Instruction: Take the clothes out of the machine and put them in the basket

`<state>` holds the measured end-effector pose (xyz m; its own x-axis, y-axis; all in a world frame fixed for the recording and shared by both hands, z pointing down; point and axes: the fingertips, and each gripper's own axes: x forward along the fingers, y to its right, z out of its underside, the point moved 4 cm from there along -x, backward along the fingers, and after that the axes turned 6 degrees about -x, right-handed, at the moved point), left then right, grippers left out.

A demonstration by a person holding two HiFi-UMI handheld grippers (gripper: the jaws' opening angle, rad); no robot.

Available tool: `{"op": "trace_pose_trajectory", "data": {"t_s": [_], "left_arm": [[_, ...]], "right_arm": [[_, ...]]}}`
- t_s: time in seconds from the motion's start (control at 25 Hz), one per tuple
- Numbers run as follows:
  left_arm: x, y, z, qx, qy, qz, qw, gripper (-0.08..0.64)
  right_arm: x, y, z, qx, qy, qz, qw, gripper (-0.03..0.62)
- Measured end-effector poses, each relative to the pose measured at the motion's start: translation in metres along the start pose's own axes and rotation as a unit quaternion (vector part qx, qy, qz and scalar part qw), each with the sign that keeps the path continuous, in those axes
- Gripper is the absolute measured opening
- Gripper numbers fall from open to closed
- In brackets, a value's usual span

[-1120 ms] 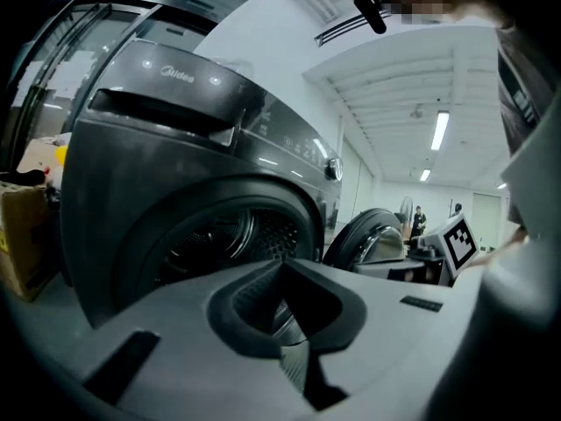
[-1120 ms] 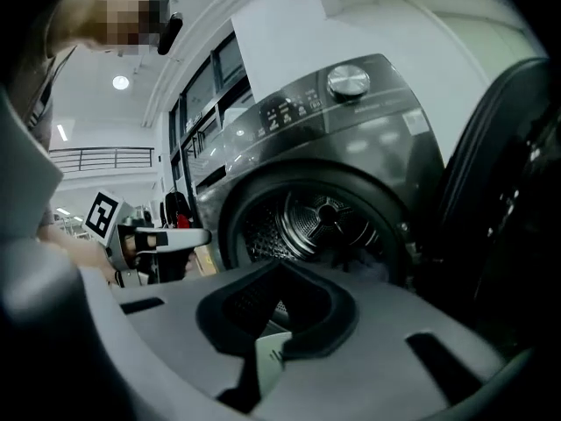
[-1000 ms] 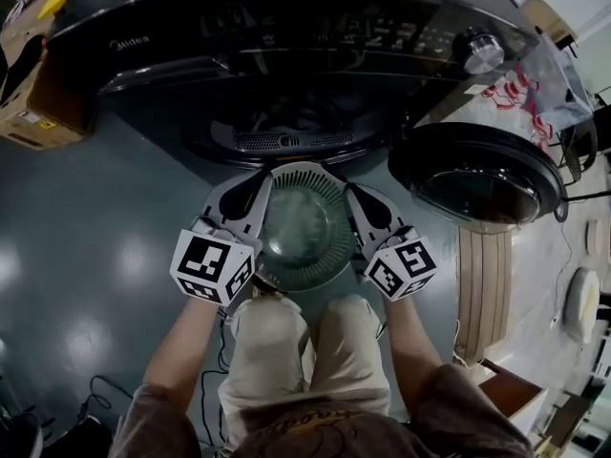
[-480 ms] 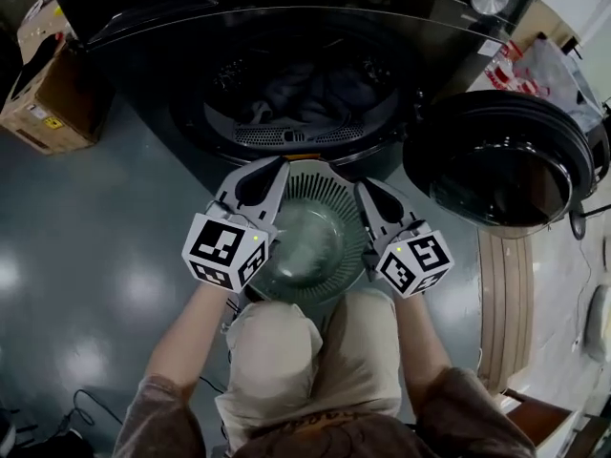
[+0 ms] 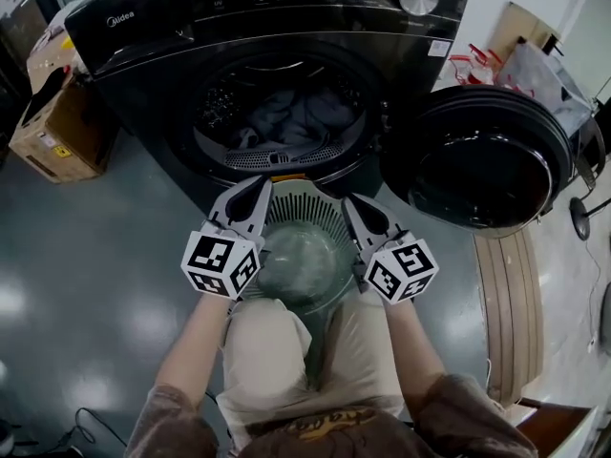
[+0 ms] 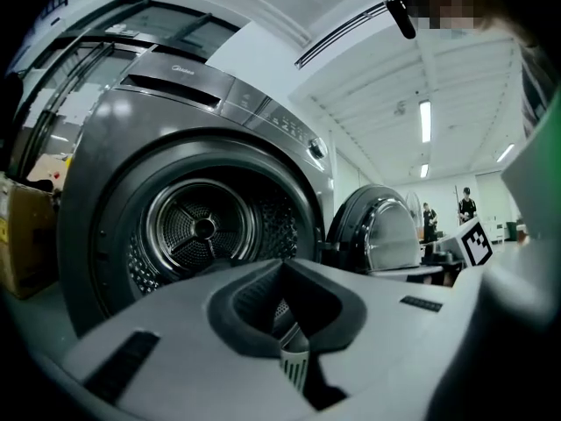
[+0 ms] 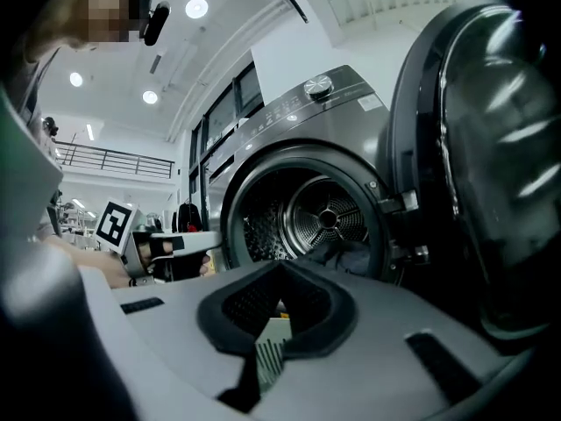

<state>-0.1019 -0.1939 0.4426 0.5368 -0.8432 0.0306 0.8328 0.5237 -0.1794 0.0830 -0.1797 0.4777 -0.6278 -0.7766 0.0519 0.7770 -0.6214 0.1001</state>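
The dark washing machine (image 5: 143, 27) stands with its round opening facing me, and dark clothes (image 5: 286, 113) lie in the drum. They also show in the right gripper view as dark clothes (image 7: 346, 254). A green slotted basket (image 5: 305, 246) hangs just below the opening, over the person's knees. My left gripper (image 5: 250, 198) is shut on the basket's left rim, and my right gripper (image 5: 355, 210) is shut on its right rim. A slotted piece of the rim (image 6: 294, 362) sits between the left jaws, and another piece of rim (image 7: 270, 345) between the right jaws.
The machine's round door (image 5: 482, 175) stands swung open at the right, close to my right gripper. A cardboard box (image 5: 57, 127) sits on the floor at the left of the machine. A slatted wooden panel (image 5: 506, 294) lies at the right.
Both grippers and the basket have sunk lower in front of the machine. The drum opening and the clothes inside, partly hidden before, now show in full.
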Motion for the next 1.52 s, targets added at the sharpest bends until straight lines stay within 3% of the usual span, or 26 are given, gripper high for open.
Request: {"op": "trace_pose_trajectory", "data": {"t_s": [0.2, 0.28, 0.6, 0.96, 1.52], "left_arm": [[0.004, 0.003, 0.003, 0.002, -0.004, -0.004, 1.0, 0.031], [0.01, 0.004, 0.008, 0.002, -0.016, 0.001, 0.9999, 0.149], [0.04, -0.002, 0.025, 0.028, -0.047, 0.017, 0.9984, 0.397], [0.102, -0.037, 0.055, 0.069, -0.09, 0.008, 0.9935, 0.403], [0.19, -0.085, 0.121, 0.132, -0.216, -0.01, 0.9675, 0.4]], "right_arm": [[-0.005, -0.003, 0.002, -0.001, -0.004, -0.001, 1.0, -0.003], [-0.006, -0.003, 0.003, -0.002, -0.005, -0.002, 1.0, -0.003], [-0.008, -0.006, 0.005, -0.001, -0.008, 0.003, 1.0, -0.003], [-0.017, -0.005, 0.008, -0.001, -0.014, 0.013, 1.0, -0.003], [-0.022, -0.005, 0.02, 0.002, -0.026, 0.031, 0.999, -0.003]]}}
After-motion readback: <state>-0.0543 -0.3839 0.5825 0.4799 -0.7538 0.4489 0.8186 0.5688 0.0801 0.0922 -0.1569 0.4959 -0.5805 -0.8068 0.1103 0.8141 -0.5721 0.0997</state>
